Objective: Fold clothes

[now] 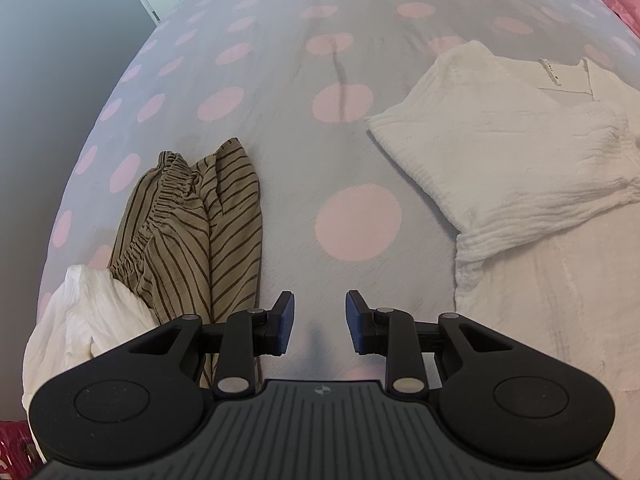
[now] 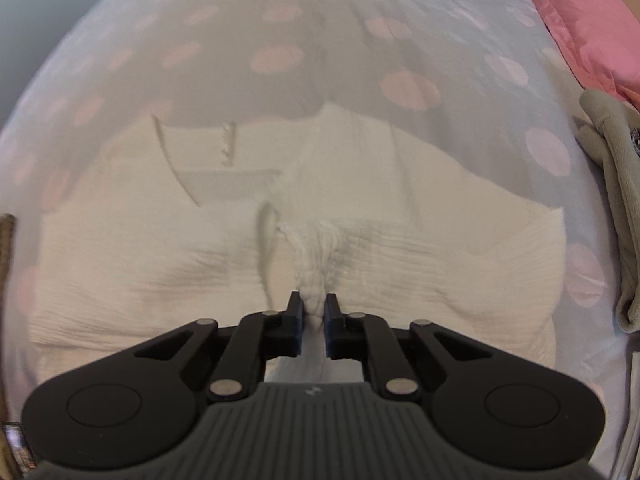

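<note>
Right gripper [image 2: 313, 314], lower centre of its view: jaws pinched on a bunched ridge of the white crinkle top [image 2: 200, 264], cloth gathered into a tight pleat between the pads. Left gripper [image 1: 320, 322], lower centre of its view: jaws spread, nothing between them, hanging over bare spotted bedspread [image 1: 280, 92].

White top lies spread across the middle of the right view; in the left view it fills the right side of the frame, one sleeve folded across the body. Neck opening and label sit at upper left of the right view.

Judgement, step in hand: carrying a grabbed fold over the body. To do it well, keep the pinch firm and lift only enough to clear the layer beneath, then lay the edge square to the garment's side. The bunching suggests more than one layer may be caught; cannot confirm.

Count:
- grippers: two
- white crinkle top: one
- striped olive garment [image 1: 192, 232], crumpled, lower left of left view: one
- plain white cloth [image 1: 76, 312] beside it: one
- pink pillow [image 2: 580, 20], upper right: one
- beige item [image 2: 616, 208], right edge: one, unidentified
</note>
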